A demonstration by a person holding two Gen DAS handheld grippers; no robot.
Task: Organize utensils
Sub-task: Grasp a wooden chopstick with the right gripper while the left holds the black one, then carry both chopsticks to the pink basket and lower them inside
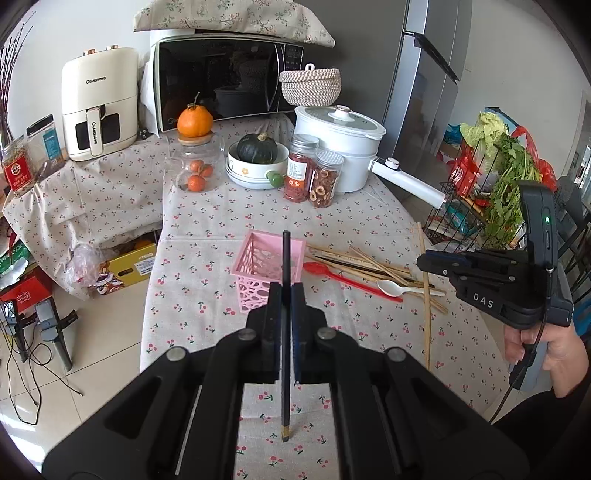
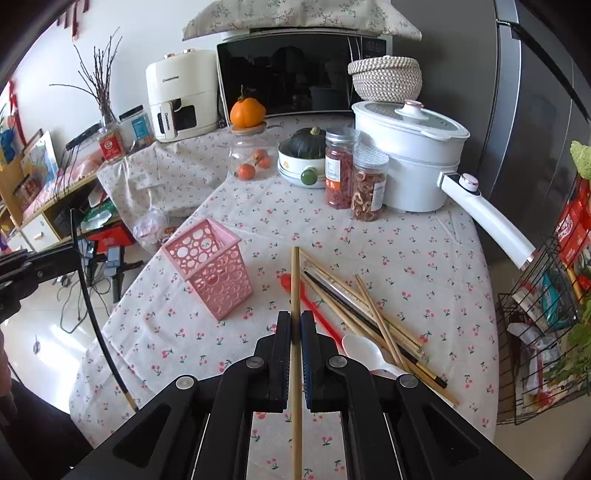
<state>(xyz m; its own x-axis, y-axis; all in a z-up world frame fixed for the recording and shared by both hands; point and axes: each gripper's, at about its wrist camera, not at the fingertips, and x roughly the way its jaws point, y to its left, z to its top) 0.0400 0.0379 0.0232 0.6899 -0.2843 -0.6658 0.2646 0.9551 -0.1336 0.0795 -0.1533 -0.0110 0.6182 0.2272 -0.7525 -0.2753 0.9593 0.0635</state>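
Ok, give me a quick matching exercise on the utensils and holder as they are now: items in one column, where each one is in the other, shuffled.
Items:
1. black chopstick
2. wooden chopstick
3. red spoon
4. pink basket

Places:
A. lying on the tablecloth in the pile
B. clamped in the right gripper
C. standing on the table, nothing visible inside
D. clamped in the left gripper

Pairs: 1-D, 2-B, 3-A, 4-C

White wall (image 1: pixel 74 33), pale tiled floor (image 1: pixel 92 369), grey fridge (image 1: pixel 424 92), cherry-print tablecloth (image 1: pixel 207 221), daylight.
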